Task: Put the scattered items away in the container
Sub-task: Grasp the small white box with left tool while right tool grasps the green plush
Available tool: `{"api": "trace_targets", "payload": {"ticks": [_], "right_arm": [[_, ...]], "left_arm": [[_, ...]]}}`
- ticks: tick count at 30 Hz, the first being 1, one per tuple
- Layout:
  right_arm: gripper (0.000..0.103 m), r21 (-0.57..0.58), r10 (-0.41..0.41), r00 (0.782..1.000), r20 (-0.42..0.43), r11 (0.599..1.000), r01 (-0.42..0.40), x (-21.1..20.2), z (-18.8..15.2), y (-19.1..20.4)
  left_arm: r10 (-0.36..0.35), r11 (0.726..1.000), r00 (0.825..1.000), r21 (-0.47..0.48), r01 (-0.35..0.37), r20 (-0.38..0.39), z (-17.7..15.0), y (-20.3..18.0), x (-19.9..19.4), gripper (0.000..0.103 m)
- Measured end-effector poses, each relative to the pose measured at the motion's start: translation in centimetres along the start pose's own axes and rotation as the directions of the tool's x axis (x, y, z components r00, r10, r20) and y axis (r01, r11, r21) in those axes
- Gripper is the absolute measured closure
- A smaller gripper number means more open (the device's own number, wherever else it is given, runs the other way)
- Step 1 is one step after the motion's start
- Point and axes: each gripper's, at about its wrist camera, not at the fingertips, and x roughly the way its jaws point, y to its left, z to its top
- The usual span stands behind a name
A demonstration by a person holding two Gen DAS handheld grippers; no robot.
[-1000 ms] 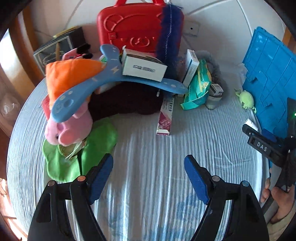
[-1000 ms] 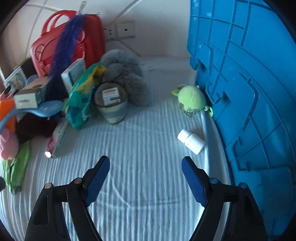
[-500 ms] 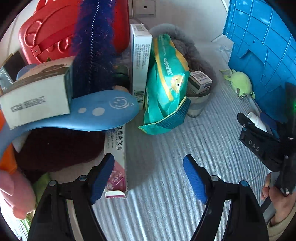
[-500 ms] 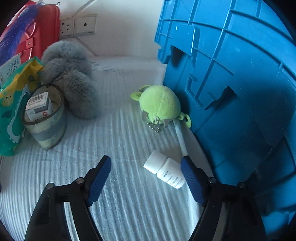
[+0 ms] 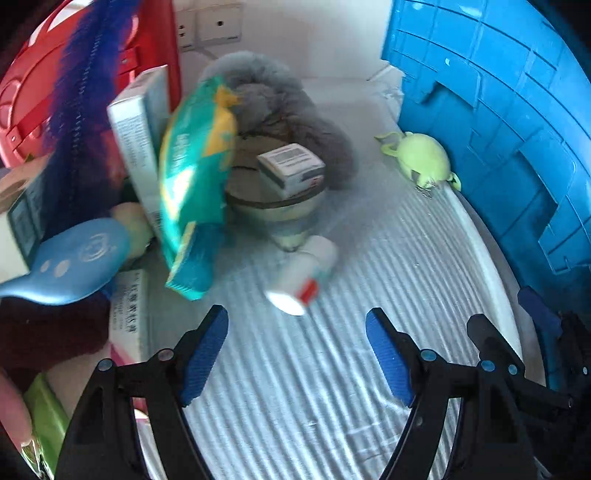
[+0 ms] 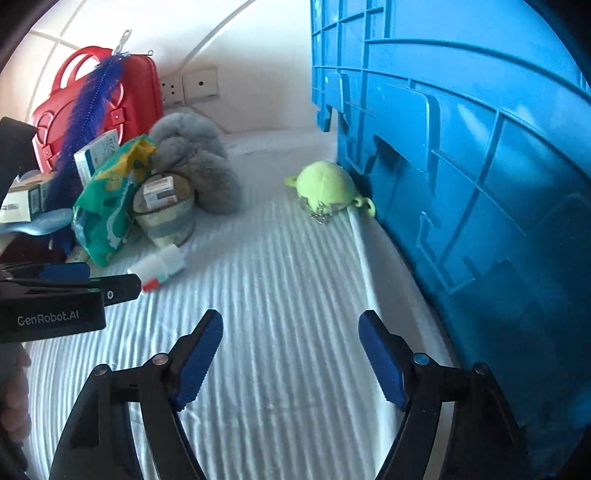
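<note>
The blue crate (image 5: 491, 122) stands at the right, also in the right wrist view (image 6: 461, 155). A white bottle with a red label (image 5: 303, 277) lies on the white cloth just ahead of my open, empty left gripper (image 5: 297, 332); it also shows in the right wrist view (image 6: 159, 266). A green plush (image 6: 327, 186) lies against the crate, ahead of my open, empty right gripper (image 6: 290, 347); it also shows in the left wrist view (image 5: 421, 157). The left gripper (image 6: 74, 288) appears at the left edge of the right wrist view.
A pile at the left: teal packet (image 5: 192, 177), white boxes (image 5: 136, 140), cup holding a small box (image 5: 284, 192), grey fur (image 5: 295, 110), purple brush (image 5: 85, 81), red case (image 6: 107, 99), blue hanger (image 5: 70, 262). A wall with sockets (image 5: 210, 26) is behind.
The white bottle moved from near the crate to in front of the cup. The left gripper swung right towards it. The right gripper pulled back and shows more of the pile.
</note>
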Motion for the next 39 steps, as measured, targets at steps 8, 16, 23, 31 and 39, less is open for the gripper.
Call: {"api": "trace_targets", "payload": {"ticks": [8, 16, 23, 31, 39], "right_arm": [[0.027, -0.037, 0.005, 1.0, 0.019, 0.999, -0.004, 2.3, 1.9, 1.0], [0.026, -0.083, -0.189, 0.978, 0.087, 0.977, 0.196, 7.9, 7.7, 3.8], [0.001, -0.095, -0.321, 0.946, 0.044, 0.941, 0.324, 12.2, 9.9, 4.4], [0.021, -0.131, -0.379, 0.925, 0.0, 0.917, 0.376, 12.8, 9.4, 4.5], [0.061, -0.104, -0.34, 0.94, -0.039, 0.937, 0.334, 12.6, 8.5, 1.5]], "left_arm": [[0.113, 0.994, 0.993, -0.012, -0.112, 0.032, 2.1, -0.6, 3.6, 0.039], [0.093, 0.993, 0.993, -0.084, -0.087, 0.068, 3.9, 3.2, 4.0, 0.067], [0.074, 0.99, 0.993, -0.124, -0.062, 0.092, 4.7, 3.8, 4.3, 0.064], [-0.003, 0.991, 0.981, -0.128, 0.028, 0.193, 6.0, 3.6, 0.7, 0.059], [0.089, 0.995, 0.976, -0.05, -0.08, 0.201, 10.3, 2.3, 2.8, 0.053]]}}
